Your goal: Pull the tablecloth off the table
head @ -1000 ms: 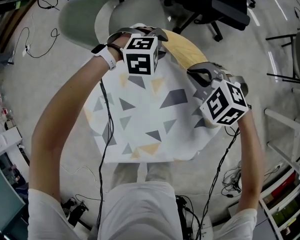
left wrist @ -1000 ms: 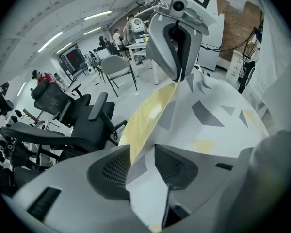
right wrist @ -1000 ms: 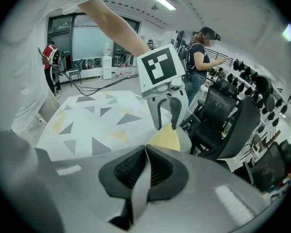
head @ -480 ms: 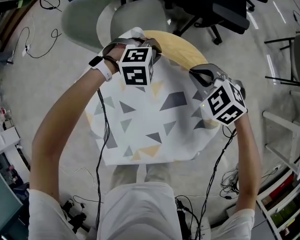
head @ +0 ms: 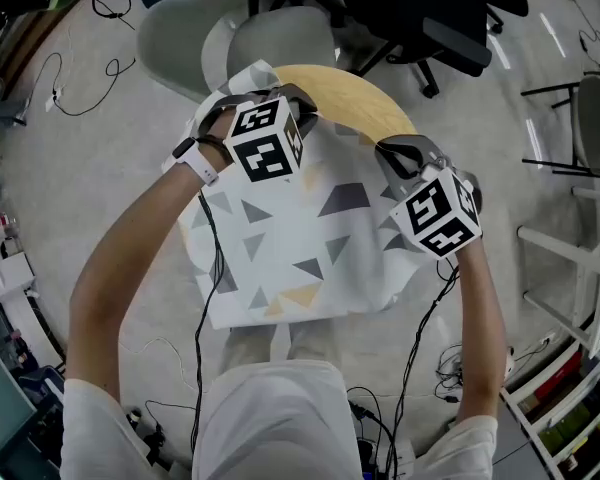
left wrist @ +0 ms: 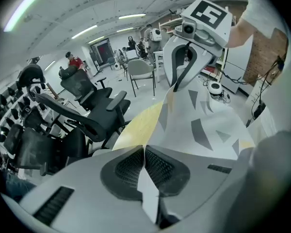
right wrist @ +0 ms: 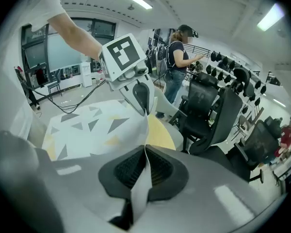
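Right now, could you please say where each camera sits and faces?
Head view: on the person's head, facing steeply down at the tablecloth on the table; forearms, left gripper and right gripper show.
Left gripper view: on the left gripper, looking along jaws shut on the tablecloth, toward the right gripper.
Right gripper view: on the right gripper, jaws likewise shut on the tablecloth, facing the left gripper.
Shared: each gripper view shows the other gripper.

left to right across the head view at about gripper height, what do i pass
black floor cable → wristwatch → left gripper → right gripper → white frame. The tablecloth spans under both grippers, so it has no single place.
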{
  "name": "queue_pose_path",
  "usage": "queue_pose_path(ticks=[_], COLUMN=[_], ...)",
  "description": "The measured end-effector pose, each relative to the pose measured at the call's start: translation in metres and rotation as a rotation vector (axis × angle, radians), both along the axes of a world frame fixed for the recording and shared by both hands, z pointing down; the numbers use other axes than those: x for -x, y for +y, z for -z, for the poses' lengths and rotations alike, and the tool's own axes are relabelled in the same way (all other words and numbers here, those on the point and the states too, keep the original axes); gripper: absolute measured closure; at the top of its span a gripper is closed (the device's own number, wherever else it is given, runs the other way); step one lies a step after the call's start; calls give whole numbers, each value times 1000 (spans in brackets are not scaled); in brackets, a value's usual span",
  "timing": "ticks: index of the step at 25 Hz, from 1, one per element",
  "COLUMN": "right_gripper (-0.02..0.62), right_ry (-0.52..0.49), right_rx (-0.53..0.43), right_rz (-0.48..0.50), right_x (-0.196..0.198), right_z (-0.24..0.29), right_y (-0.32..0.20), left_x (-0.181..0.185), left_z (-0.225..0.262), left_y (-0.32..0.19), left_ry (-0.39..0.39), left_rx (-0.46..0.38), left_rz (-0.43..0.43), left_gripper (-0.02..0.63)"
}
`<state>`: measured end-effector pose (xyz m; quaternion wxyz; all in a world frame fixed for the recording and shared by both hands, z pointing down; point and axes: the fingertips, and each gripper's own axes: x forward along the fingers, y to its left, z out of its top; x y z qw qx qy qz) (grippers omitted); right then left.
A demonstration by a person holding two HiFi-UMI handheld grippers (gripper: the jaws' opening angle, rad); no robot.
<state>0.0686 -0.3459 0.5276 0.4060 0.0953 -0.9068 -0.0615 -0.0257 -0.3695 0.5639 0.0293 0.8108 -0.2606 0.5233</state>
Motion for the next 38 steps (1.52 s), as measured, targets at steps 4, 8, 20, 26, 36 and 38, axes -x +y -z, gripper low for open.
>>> queue_pose_path(ticks=[4,8,20,26,36,38], right_gripper=[583,583,583,583,583,583], right_ry=[-32,-65,-118,-108,-82,-76], right_rx=[-7,-28,-81,-121,-190,-173], right_rz=[-18,-32,-35,9,97,123], right_x=[4,10,28,41,56,57], right_z=[24,55,138,178,237,240], right_y=[20,45,145,203,297,319], left_x=[5,12,31,46,62,63], left_z=[27,59,143,185,246,252], left_y=[17,41,143,203,307,331], left_ry=[46,101,186,205,254,255], left_rx=[-9,-30,-122,-147,-175,-149], left_rz=[76,138,236,238,241,231], left_gripper=[595,594,594,594,595,595])
